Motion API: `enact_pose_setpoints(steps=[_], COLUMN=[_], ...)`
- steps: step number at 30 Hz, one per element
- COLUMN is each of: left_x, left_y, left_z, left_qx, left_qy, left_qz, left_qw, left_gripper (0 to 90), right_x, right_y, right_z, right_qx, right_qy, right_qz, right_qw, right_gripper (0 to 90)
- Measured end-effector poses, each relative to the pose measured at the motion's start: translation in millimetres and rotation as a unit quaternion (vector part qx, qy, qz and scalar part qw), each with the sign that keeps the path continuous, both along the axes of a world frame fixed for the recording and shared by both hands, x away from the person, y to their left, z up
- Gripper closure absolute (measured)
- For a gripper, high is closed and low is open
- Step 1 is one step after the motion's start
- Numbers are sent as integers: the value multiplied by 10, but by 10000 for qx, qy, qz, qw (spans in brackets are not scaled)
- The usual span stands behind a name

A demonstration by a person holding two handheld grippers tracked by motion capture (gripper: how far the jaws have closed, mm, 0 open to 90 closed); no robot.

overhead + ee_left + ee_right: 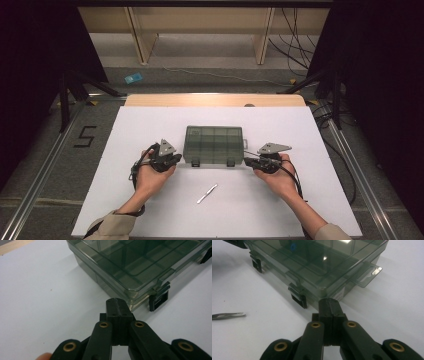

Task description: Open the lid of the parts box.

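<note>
Grey floor [60,150], black "5" marking [85,136]

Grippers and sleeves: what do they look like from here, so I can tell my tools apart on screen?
Both are black two-jaw tools with brass-coloured pivot pins. The left gripper and the right gripper each carry a grey three-cornered plate on top and trail a black cable. The person's sleeves are beige.
</note>
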State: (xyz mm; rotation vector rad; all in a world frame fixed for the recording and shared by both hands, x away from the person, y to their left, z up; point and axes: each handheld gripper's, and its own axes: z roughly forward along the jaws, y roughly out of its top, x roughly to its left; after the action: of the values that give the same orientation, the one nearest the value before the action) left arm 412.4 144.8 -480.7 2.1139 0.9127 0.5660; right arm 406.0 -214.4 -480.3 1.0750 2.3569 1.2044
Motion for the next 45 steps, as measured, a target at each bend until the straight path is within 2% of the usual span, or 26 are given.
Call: enact_pose_setpoints(steps=[2,4,5,7,8,9,11,12,14,17,18,20,21,22,23,28,29,31,32,34,35,38,39,40,42,45], left_x=[-8,-15,-10,-22,-32,-26,-35,-45,-50,-65,-65,-60,-49,-52,-51,-43,-43,-47,-45,-37,-33,-25,-21,-32,-20,-21], left_y=[-16,-30,-32,-31,-26,-31,-30,-55,-41,-81,-81,-89,-77,-86,-86,-93,-117,-110,-134,-132,-154,-144,-146,-171,-166,-166], left_z=[18,18,31,39,63,71,106,106,140,164,164,193,207,216,225,249,245,255,258,267,269,289,293,283,294,302], left_qx=[81,38,21,-20,58,-20,10,-182,-90,-326,-326,-338,-267,-298,-295,-329,-471,-393,-488,-428,-523,-387,-395,-567,-520,-501], left_qy=[19,28,-95,-40,-25,-84,-170,-185,-231,-286,-286,-390,-423,-439,-445,-497,-521,-481,-518,-550,-584,-607,-617,-582,-640,-605], left_qz=[-68,-31,-86,-81,-96,-144,-179,-89,-155,-51,-51,-76,-154,-104,-114,-102,-26,-33,-5,-58,-3,-44,-52,53,-5,-2], left_qw=[9999,10000,9999,10000,9999,9999,9997,9996,9996,9990,9990,9986,9986,9985,9985,9982,9975,9981,9975,9976,9969,9974,9973,9967,9966,9969], left_gripper=[899,899,899,899,899,899,899,899,899,899,899,899,899,899,899,899,899,899,899,899,899,899,899,900,899,899], right_x=[-5,-6,-3,-7,-8,-6,-10,-8,-8,-15,-3,-19,-12,-23,-14,-33,-30,-22,-32,-31,-32,-40,-33,-24,-31,-19], right_y=[5,10,9,8,9,10,12,9,12,26,35,33,51,64,64,76,86,98,95,91,94,101,103,108,100,106], right_z=[9,17,22,35,42,43,53,60,74,112,110,154,149,162,165,214,224,217,239,246,253,258,249,239,250,247], right_qx=[-28,22,27,54,85,92,135,99,176,289,349,279,407,482,433,365,420,493,452,420,421,418,340,344,243,175], right_qy=[10,-27,-69,-79,-86,-158,-141,-206,-251,-376,-497,-481,-565,-483,-664,-695,-734,-815,-812,-856,-900,-918,-1026,-1085,-1047,-1128], right_qz=[-7,-3,11,10,16,3,-1,3,21,-11,24,-4,15,21,26,-8,7,5,-35,-27,-29,-66,-114,-118,-139,-287], right_qw=[10000,10000,10000,10000,9999,9998,9998,9997,9995,9989,9982,9985,9976,9977,9968,9969,9964,9955,9957,9954,9951,9949,9941,9934,9941,9930], right_gripper=[900,900,900,900,900,900,900,900,900,900,900,900,900,900,900,900,900,900,900,900,900,897,861,840,822,702])
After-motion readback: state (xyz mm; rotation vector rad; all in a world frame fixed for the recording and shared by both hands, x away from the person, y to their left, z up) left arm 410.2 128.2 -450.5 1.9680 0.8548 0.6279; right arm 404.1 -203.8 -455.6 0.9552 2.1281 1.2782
